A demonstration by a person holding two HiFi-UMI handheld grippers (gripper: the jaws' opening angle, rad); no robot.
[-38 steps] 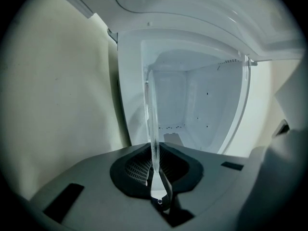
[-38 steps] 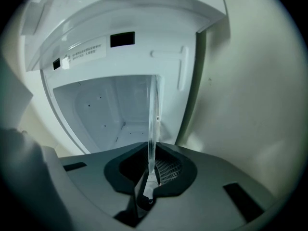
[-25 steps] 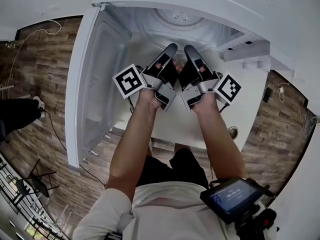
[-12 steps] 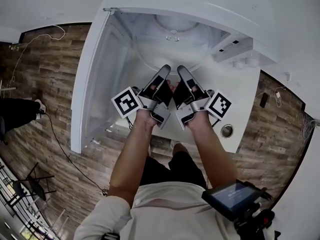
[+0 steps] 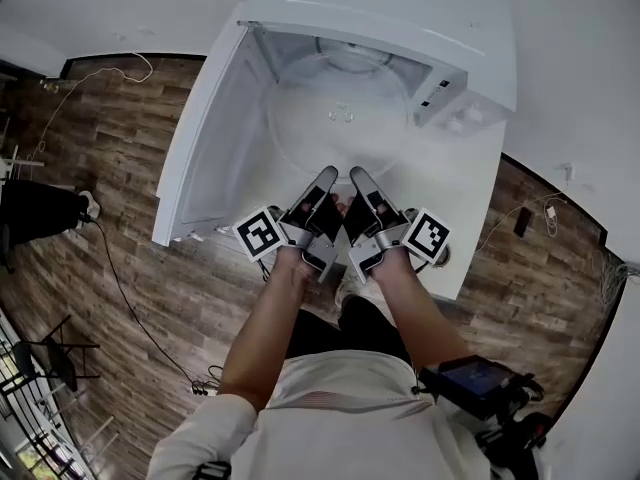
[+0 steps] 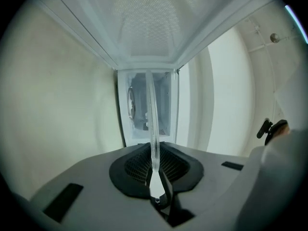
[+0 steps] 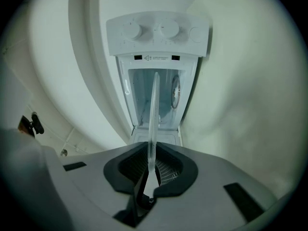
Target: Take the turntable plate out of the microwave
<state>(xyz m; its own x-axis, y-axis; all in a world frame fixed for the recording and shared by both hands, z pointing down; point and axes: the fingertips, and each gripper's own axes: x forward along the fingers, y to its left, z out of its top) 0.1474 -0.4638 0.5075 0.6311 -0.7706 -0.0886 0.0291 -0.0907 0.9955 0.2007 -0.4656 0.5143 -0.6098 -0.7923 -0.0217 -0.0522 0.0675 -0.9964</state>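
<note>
Clearly, not much writing can be read. Under the control panel (image 7: 159, 32) with its two knobs (image 7: 131, 31) there is a narrow label strip (image 7: 156, 57) with dark marks and a small symbol, but the print is too small for me to read. On the marker cubes (image 5: 260, 232) of my grippers I see only black-and-white square patterns, no words. The screen (image 5: 470, 380) at my waist shows a line of light characters, also too small to read.

My left gripper (image 5: 327, 178) has its jaws almost together, and the dark ribbed pads press on the near rim of the glass turntable plate (image 5: 340, 118). My right gripper (image 5: 356, 176) holds the same rim just beside it, in the same narrow grip. In both gripper views the clear plate runs edge-on from between the pads toward the microwave (image 5: 400, 23).

The plate hangs level in front of the open cavity, with the door (image 5: 210, 148) swung out to the left. I cannot tell whether its far edge is past the opening.

Both my forearms (image 5: 265, 318) reach forward side by side over the wooden floor (image 5: 120, 228). The grippers point level at the microwave, their tips nearly meeting and the cubes turned outward.
</note>
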